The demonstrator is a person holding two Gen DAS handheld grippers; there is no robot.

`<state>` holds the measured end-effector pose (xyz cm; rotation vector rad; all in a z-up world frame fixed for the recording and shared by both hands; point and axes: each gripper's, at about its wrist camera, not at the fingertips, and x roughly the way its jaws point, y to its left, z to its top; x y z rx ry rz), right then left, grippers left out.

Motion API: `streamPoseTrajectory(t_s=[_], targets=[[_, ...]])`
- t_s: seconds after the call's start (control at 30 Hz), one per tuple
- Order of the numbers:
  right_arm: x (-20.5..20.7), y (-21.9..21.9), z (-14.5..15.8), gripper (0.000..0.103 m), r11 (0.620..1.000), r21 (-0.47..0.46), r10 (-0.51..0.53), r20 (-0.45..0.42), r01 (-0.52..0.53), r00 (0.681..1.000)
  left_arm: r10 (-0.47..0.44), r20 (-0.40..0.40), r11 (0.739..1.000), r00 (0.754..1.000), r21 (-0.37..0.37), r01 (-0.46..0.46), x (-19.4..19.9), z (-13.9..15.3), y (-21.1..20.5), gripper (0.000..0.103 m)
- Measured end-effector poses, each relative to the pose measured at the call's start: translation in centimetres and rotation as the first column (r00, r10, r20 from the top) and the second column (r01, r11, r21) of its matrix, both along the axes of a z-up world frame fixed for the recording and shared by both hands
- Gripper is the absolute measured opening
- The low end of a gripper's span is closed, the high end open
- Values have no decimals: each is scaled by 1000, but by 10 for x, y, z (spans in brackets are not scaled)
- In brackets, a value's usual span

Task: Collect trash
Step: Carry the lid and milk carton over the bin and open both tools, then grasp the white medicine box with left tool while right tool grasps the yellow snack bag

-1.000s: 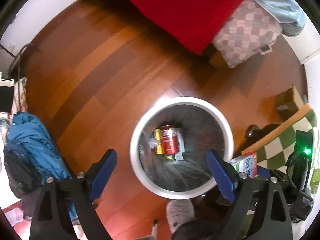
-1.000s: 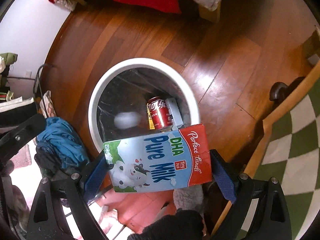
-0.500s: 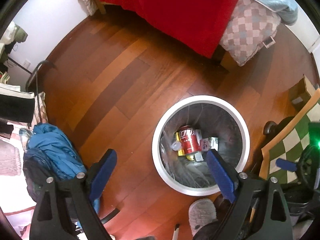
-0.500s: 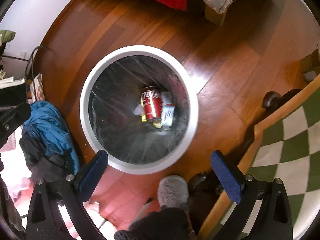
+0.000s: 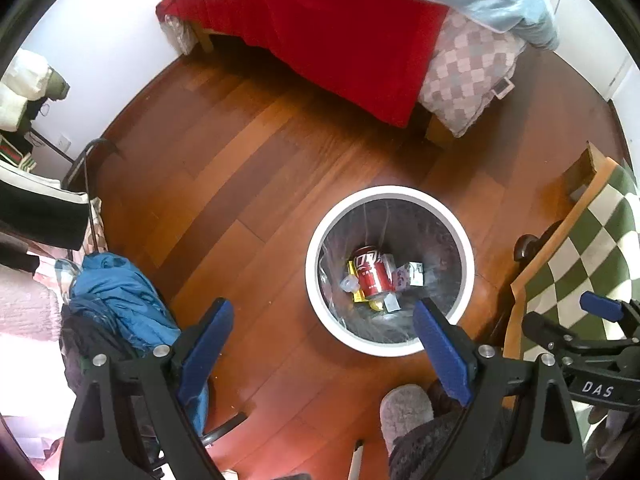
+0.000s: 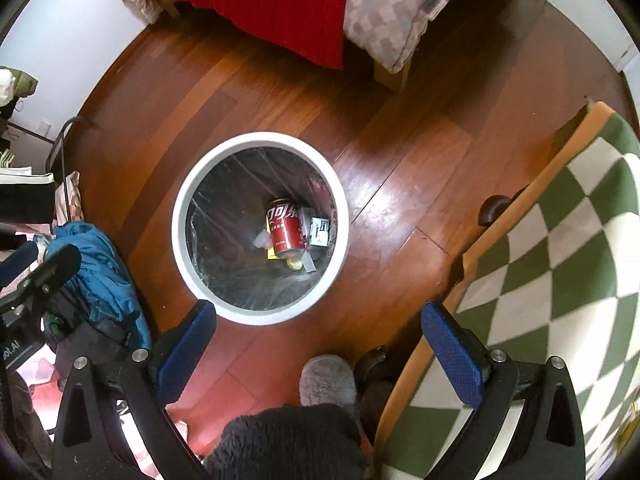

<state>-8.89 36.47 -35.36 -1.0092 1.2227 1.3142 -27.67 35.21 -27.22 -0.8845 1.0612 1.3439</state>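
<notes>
A white round trash bin [image 6: 260, 322] lined with a clear bag stands on the wooden floor [image 6: 400, 152] beside a green checked rug [image 6: 560, 240]. At its bottom lie a red soda can [image 6: 285, 229], the milk carton [image 6: 318, 232] and small scraps. Both the left tongs [image 5: 324, 336] and the right tongs [image 6: 320, 334] hang above with jaws wide apart and empty, the right ones having just been opening.

White-rimmed bin [image 6: 182, 216], red can [image 6: 285, 232], green-and-cream checked rug [image 6: 568, 256], red bedspread [image 5: 340, 44]
</notes>
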Motion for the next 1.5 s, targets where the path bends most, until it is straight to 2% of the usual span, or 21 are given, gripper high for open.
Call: streamPoseTrajectory(t_s=[0.2,0.37,0.47,0.63,0.77,0.9,1.0,1.03,1.13,1.2,1.33,1.43,1.5], targets=[[2,-30,45,103,997,74,-11,-21,12,1000,-22,6,997,1000,68,22,6,38,-27,91],[12,-60,96,103,985,167,-39,-54,47,998,-43,27,989,999,141,39,14,80,-52,91],[22,-81,129,103,971,228,-59,-82,77,995,-59,40,982,997,182,51,23,105,-67,91],[54,-125,184,103,930,318,-128,-185,183,974,-80,39,963,996,262,67,44,145,-90,91],[96,-167,215,103,884,367,-204,-252,289,946,-156,52,941,986,312,133,85,164,-109,91],[159,-212,226,103,834,365,-324,-283,413,903,-238,66,926,969,317,206,148,161,-125,91],[218,-250,219,103,792,343,-437,-260,505,861,-322,79,919,943,267,291,213,140,-136,92],[242,-267,213,103,775,322,-487,-243,543,839,-356,87,912,930,248,326,236,132,-140,92],[309,-311,192,103,721,262,-605,-214,642,767,-467,94,875,879,194,444,310,108,-154,92],[349,-337,181,103,682,235,-670,-179,692,721,-527,119,847,841,159,508,359,93,-162,100],[435,-387,159,103,588,183,-785,-104,788,610,-635,103,772,765,101,628,462,75,-174,100],[486,-405,141,103,534,136,-836,-64,834,545,-695,70,719,716,63,692,514,65,-175,101],[514,-409,126,103,511,96,-857,-27,854,515,-735,32,678,677,35,734,549,57,-178,101]])
